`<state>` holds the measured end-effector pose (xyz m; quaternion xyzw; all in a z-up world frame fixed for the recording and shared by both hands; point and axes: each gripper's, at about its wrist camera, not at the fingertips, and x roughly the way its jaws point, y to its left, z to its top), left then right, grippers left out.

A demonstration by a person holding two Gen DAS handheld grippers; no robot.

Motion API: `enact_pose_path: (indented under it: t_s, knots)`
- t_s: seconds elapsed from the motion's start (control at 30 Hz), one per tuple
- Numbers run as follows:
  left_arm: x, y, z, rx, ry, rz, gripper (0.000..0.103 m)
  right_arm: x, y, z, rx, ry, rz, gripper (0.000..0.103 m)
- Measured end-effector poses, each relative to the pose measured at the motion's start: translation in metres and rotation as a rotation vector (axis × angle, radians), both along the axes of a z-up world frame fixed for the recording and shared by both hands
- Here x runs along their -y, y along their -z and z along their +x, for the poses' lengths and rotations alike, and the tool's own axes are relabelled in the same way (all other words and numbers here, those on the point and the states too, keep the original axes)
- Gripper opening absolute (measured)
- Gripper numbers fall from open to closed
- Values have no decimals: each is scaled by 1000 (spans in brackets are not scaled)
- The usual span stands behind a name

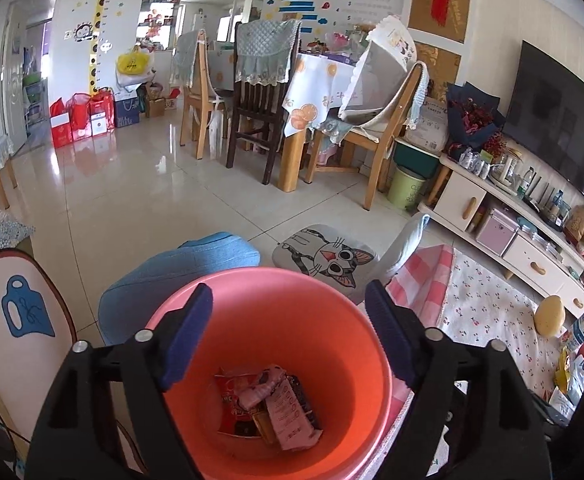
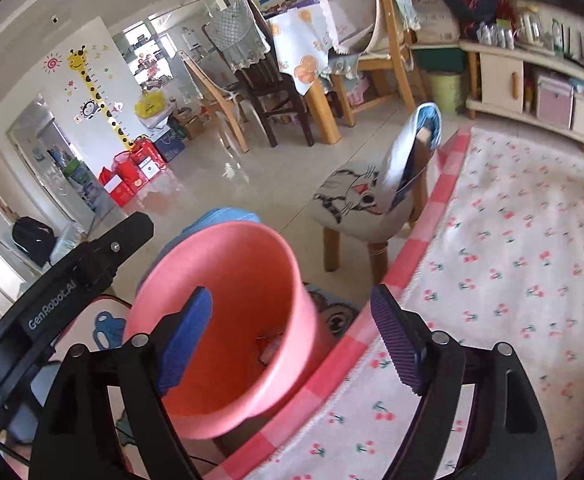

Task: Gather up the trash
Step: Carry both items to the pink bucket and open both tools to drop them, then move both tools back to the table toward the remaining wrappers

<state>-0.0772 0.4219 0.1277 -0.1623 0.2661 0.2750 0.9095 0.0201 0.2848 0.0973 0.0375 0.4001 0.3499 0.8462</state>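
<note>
Left wrist view: the left gripper (image 1: 288,304) hangs with jaws wide apart over the pink bucket (image 1: 344,336), where crumpled wrappers (image 1: 270,404) lie at the bottom.

Right wrist view: the right gripper (image 2: 292,312) gapes empty; the bucket (image 2: 212,264) sits beside the cherry-print cloth (image 2: 512,248).

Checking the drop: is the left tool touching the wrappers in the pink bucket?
Apart. The left wrist view shows the left tool open and empty above the wrappers, which lie on the pink bucket's bottom.

The pink bucket (image 1: 276,292) looks like smooth matt plastic; the wrappers (image 1: 270,404) inside are glossy, crinkled foil; the floor tiles (image 1: 132,184) shine; the cherry-print mat (image 2: 512,240) is soft cloth.
</note>
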Motion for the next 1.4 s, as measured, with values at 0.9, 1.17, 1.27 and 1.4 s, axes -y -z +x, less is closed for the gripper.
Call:
enact_pose_path:
  t_s: [0.9,1.17,1.27,1.4]
  knots:
    - [101,-12,22,-2,201,136,91,130,-9,-57,215,150,-210,92]
    - [135,-11,27,-23,260,186,91,161,-12,-71,284,173,-231,92]
    - [150,-11,28,-28,282,203,91,174,-14,-75,297,188,-233,93]
    - [167,-10,29,-35,308,223,91,190,-15,-80,303,197,-232,93]
